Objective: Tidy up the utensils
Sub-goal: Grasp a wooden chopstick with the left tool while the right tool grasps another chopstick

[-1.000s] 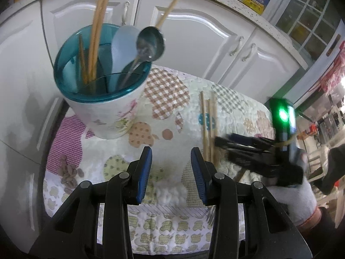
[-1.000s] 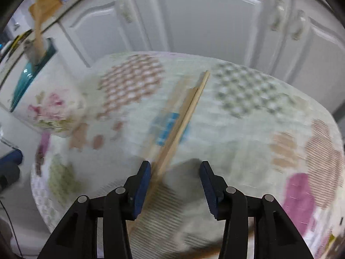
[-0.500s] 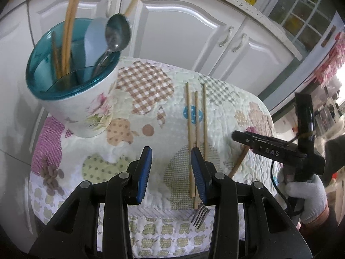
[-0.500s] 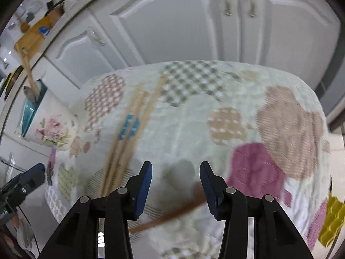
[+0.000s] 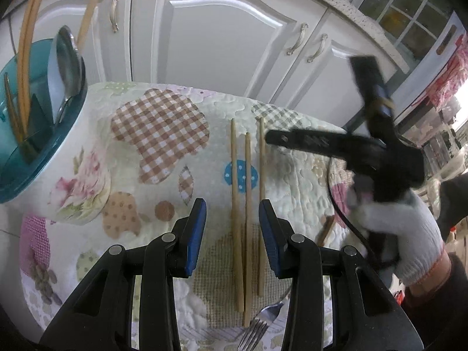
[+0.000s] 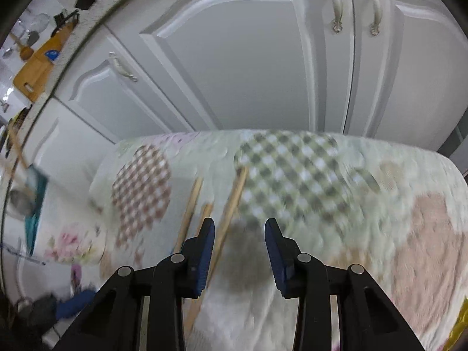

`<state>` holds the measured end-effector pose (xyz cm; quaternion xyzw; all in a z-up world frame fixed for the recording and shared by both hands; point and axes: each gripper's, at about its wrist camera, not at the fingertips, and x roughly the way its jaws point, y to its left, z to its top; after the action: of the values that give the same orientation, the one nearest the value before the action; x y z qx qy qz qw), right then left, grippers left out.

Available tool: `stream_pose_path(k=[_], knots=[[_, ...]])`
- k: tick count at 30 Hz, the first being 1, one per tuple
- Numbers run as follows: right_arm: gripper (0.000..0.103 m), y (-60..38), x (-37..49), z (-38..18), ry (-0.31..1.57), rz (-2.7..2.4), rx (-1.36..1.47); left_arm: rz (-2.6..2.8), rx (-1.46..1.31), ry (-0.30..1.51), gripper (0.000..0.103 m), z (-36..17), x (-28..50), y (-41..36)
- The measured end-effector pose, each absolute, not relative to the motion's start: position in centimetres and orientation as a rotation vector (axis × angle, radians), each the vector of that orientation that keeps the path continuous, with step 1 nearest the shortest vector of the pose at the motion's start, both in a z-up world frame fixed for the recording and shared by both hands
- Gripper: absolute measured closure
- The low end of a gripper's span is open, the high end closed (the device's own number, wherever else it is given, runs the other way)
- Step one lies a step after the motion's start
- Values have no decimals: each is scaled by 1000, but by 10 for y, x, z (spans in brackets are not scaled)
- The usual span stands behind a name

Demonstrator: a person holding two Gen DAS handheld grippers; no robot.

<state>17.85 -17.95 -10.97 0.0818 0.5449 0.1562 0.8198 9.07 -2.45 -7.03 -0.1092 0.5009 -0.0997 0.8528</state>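
Note:
Three wooden chopsticks [image 5: 247, 193] lie side by side on the quilted cloth [image 5: 163, 134]. My left gripper [image 5: 232, 219] hovers open right above their near halves, and nothing is between its pads. A fork [image 5: 254, 330] lies by the near edge below it. At far left stands the flowered cup with a teal rim [image 5: 35, 158], holding chopsticks and spoons. My right gripper [image 5: 272, 138], in a gloved hand [image 5: 395, 234], reaches in from the right to the chopsticks' far ends. In its own blurred view the right gripper [image 6: 239, 234] is closing over the chopsticks [image 6: 231, 204] without gripping anything.
White cupboard doors [image 5: 222, 49] with metal handles stand just behind the small table. One more brown stick [image 5: 326, 228] lies under the right gripper's cable. The cloth drops off at the table's near and right edges.
My left gripper has slid right, away from the cup, to above the three chopsticks. The right gripper pulled off to the right, then swung back toward their far ends, its jaws a little narrower.

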Motion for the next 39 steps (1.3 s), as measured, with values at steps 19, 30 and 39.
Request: stream_pose_path(k=[19,30,39], knots=[[98,-241,167,-120,1195,391,179,-136,-202,1112,67,-110,169,-51],[68,-211,184,-120,1199,381,224,-122,-155,1135,98,-127,200,-58],[91,-187,193,-119,1156,360,75,-167,-196,1114,98,-107,158,-46]])
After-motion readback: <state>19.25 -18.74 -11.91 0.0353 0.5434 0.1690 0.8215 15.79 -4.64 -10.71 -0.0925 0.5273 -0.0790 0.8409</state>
